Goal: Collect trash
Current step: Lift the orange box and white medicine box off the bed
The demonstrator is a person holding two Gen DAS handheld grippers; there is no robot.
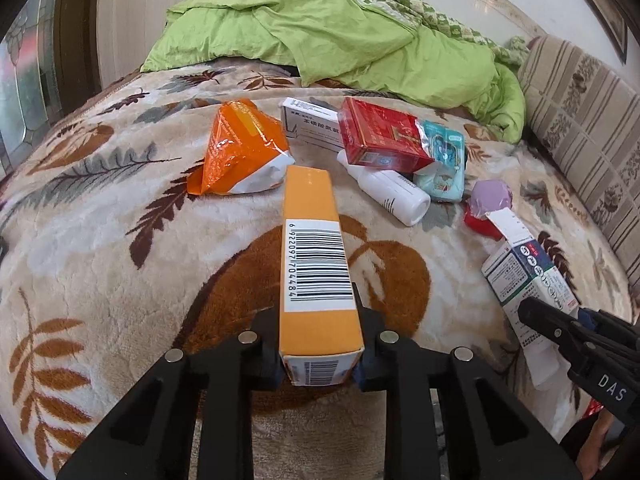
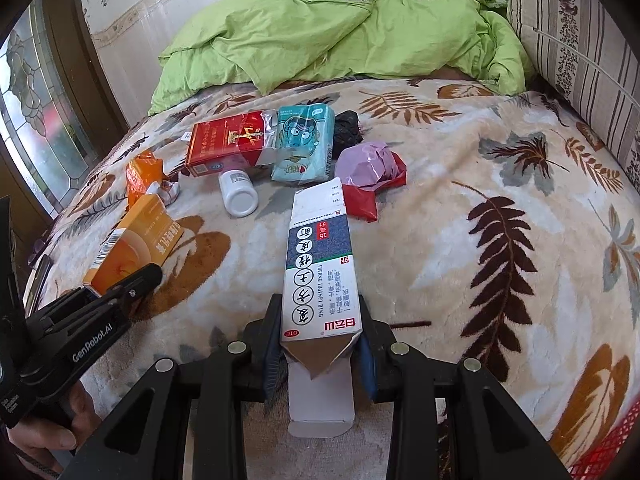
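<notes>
My left gripper (image 1: 318,312) is shut on a long orange box (image 1: 314,256) with a barcode, held above the leaf-patterned blanket (image 1: 120,240). My right gripper (image 2: 320,312) is shut on a white and blue medicine box (image 2: 320,264) whose near flap hangs open. Each gripper shows in the other's view: the right one (image 1: 528,312) with its box (image 1: 524,268), the left one (image 2: 148,276) with the orange box (image 2: 136,240). Further back lie an orange wrapper (image 1: 240,152), a red carton (image 1: 380,136), a white bottle (image 1: 392,192), a teal tissue pack (image 1: 440,168), a white and grey box (image 1: 308,120) and a purple and red crumpled bag (image 1: 490,200).
A green quilt (image 1: 340,32) is heaped at the far end of the bed. A striped cushion (image 1: 580,120) runs along the right side. A glass door (image 2: 36,120) stands at the left. A red mesh item (image 2: 608,440) sits at the lower right edge.
</notes>
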